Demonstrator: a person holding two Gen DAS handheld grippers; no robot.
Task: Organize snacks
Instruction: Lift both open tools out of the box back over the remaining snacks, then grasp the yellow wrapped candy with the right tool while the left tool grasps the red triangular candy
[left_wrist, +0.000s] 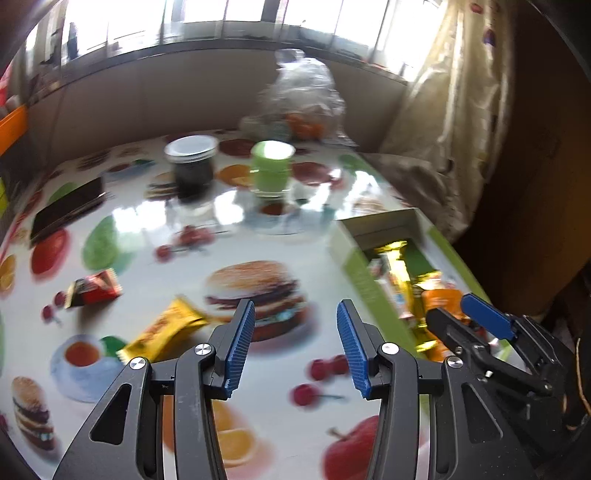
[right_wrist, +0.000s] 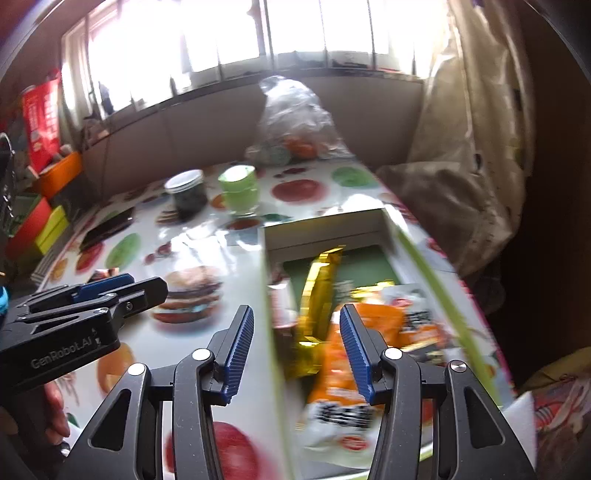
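Observation:
My left gripper (left_wrist: 295, 310) stands open over the printed tablecloth, nothing between its blue pads. A yellow snack packet (left_wrist: 166, 330) lies just left of it, and a red and black packet (left_wrist: 94, 288) lies further left. A green box (left_wrist: 364, 280) on the right holds several snacks. My right gripper (right_wrist: 295, 314) is open above the box's left wall (right_wrist: 275, 332) and holds nothing. Inside the box lie a gold packet (right_wrist: 317, 291), an orange packet (right_wrist: 336, 373) and a white and orange packet (right_wrist: 417, 317). Each gripper shows in the other's view: the right gripper (left_wrist: 452, 308), the left gripper (right_wrist: 147, 282).
At the back of the table stand a dark jar with a white lid (left_wrist: 192, 162), a green cup (left_wrist: 271, 166) and a clear plastic bag (left_wrist: 303, 96). A flat black object (left_wrist: 68, 210) lies far left. A curtain (left_wrist: 454, 122) hangs beyond the table's right edge.

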